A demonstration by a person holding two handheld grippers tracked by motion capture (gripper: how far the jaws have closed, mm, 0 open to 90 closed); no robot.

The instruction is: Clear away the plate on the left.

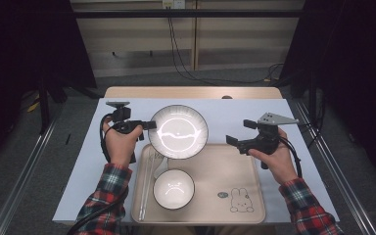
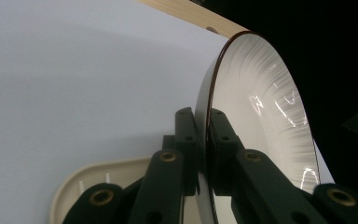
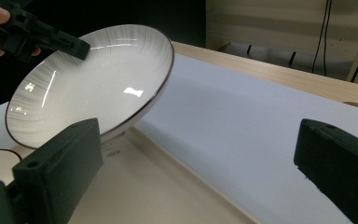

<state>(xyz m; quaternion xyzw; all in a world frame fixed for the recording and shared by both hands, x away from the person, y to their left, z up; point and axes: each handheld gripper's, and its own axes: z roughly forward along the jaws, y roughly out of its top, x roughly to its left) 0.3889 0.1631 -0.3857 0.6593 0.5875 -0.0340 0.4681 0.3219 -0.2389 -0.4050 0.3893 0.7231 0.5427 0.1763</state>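
Note:
A large white plate (image 1: 178, 132) with a dark rim and fine grey streaks hangs tilted above the far edge of the beige tray (image 1: 210, 166). My left gripper (image 1: 150, 125) is shut on the plate's left rim. In the left gripper view the plate (image 2: 261, 107) stands edge-on, with the rim pinched between the two black pads of the left gripper (image 2: 204, 149). My right gripper (image 1: 240, 132) hovers open by the tray's far right corner, holding nothing. In the right gripper view its jaws stand wide apart (image 3: 198, 163), and the plate (image 3: 93, 84) sits to the upper left, with the left gripper (image 3: 70, 44) on its far rim.
A small white bowl (image 1: 173, 189) with a dark rim sits at the tray's near left, with clear chopsticks (image 1: 147, 181) beside it. A rabbit drawing (image 1: 240, 200) marks the tray's near right. A white mat (image 1: 88, 166) covers the wooden table (image 1: 191, 92).

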